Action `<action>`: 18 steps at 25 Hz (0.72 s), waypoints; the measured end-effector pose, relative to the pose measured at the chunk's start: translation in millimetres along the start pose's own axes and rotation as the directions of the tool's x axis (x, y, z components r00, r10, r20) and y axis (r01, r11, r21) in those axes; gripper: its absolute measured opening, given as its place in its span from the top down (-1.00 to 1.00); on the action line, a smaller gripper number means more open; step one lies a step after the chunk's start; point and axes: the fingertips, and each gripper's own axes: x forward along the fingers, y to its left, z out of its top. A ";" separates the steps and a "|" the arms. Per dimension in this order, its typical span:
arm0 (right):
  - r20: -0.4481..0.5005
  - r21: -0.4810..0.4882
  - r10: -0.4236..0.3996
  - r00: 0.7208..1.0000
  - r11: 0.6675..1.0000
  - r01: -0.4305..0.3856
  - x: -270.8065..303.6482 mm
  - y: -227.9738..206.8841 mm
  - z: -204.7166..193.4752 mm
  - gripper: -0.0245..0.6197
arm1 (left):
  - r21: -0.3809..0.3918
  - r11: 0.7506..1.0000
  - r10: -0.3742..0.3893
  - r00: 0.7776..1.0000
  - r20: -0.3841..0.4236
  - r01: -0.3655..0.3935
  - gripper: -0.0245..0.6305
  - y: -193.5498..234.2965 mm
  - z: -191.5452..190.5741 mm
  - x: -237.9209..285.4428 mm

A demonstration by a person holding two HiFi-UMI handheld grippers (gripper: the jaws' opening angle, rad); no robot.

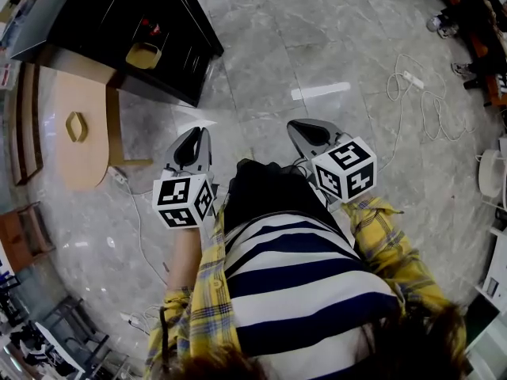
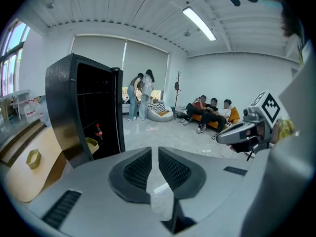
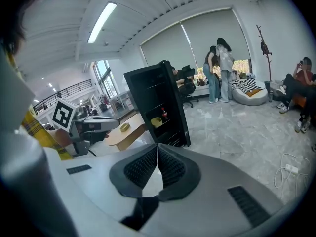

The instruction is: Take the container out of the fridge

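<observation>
Yellow open-topped container (image 1: 143,55) sits on a shelf inside the open black fridge (image 1: 103,6), just beside a small red-capped bottle (image 1: 150,28). We judge it light, rigid and perhaps slick, so its near rim looks the best hold. Our left gripper (image 1: 190,142) and right gripper (image 1: 310,135) hang well apart from it, fingers pressed together on nothing.

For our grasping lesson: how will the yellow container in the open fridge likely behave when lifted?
The container looks like an open, thin-walled tub, so probably light and fairly stiff, though its rim may flex when pinched. It sits low and wide in the fridge, so tipping seems unlikely. The bottle close by could get knocked.
</observation>
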 end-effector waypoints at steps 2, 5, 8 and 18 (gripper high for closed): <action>-0.005 -0.002 0.002 1.000 1.000 -0.002 6.5 -1.6 2.2 0.83 | 0.006 1.000 0.007 1.000 0.008 -0.007 0.82 6.2 2.9 5.5; -0.015 -0.008 -0.001 1.000 1.000 0.001 17.8 -3.5 7.0 0.83 | 0.007 1.000 0.016 1.000 0.024 -0.016 0.80 17.8 6.3 15.5; -0.025 -0.010 -0.002 1.000 1.000 0.001 29.6 -5.4 15.9 0.83 | 0.008 1.000 0.008 1.000 0.024 -0.008 0.63 28.4 11.7 28.2; -0.051 -0.010 0.008 0.999 1.000 -0.009 83.1 -15.2 52.5 0.83 | 0.018 1.000 -0.003 1.000 -0.027 0.004 0.62 65.3 21.6 70.4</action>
